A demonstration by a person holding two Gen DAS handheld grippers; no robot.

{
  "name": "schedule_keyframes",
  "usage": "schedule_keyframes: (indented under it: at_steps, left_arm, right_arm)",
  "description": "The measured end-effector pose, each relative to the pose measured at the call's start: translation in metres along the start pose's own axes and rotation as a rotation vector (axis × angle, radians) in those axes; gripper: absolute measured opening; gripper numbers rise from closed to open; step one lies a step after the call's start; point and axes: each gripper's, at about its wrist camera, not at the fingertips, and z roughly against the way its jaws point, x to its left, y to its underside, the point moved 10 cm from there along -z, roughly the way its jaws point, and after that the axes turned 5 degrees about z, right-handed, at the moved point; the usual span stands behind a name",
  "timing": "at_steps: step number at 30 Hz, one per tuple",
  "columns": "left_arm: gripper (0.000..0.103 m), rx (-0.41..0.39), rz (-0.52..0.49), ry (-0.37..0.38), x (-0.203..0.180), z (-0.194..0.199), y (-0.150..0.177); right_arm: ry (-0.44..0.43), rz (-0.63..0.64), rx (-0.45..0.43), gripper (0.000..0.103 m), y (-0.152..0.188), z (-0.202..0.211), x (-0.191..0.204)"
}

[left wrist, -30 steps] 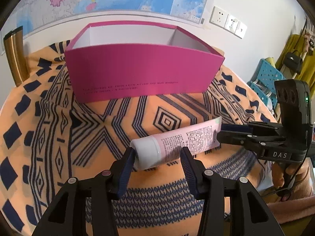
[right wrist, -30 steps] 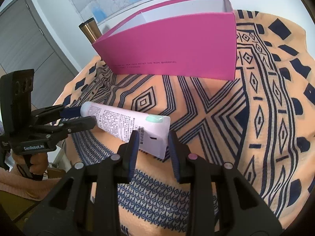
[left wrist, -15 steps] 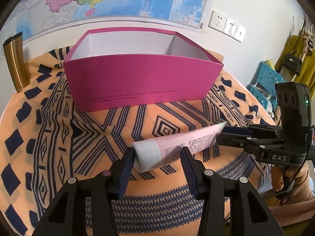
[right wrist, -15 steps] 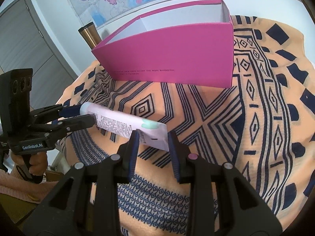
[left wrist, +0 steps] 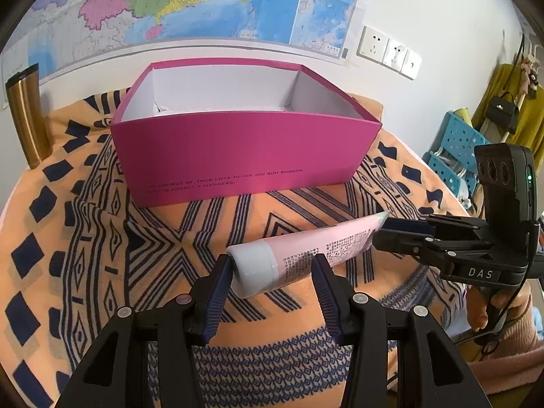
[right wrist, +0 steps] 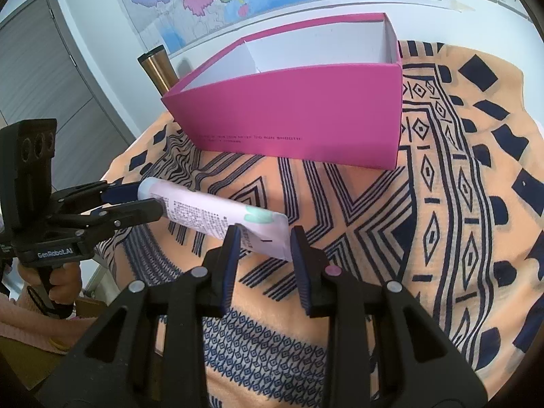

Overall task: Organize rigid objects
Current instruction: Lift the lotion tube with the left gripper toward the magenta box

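Gripping tube (left wrist: 306, 255): both tools clamped.

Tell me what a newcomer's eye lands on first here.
First, the pink tube, held off the patterned orange cloth by both ends: the left gripper grips its white cap end, the right gripper its flat crimped end. Behind it stands the open magenta box, under a wall map.

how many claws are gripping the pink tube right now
2: the left claw clamps the pink tube at its cap end; the right claw clamps its flat crimped end.
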Motion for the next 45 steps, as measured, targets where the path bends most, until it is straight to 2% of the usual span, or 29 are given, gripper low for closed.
schedule_keyframes:
  at_steps: [45]
  left_arm:
    - [0.048, -0.068, -0.026, 0.006, -0.012, 0.010, -0.030]
  right_arm:
    - [0.035, 0.040, -0.089, 0.034, -0.024, 0.013, -0.004]
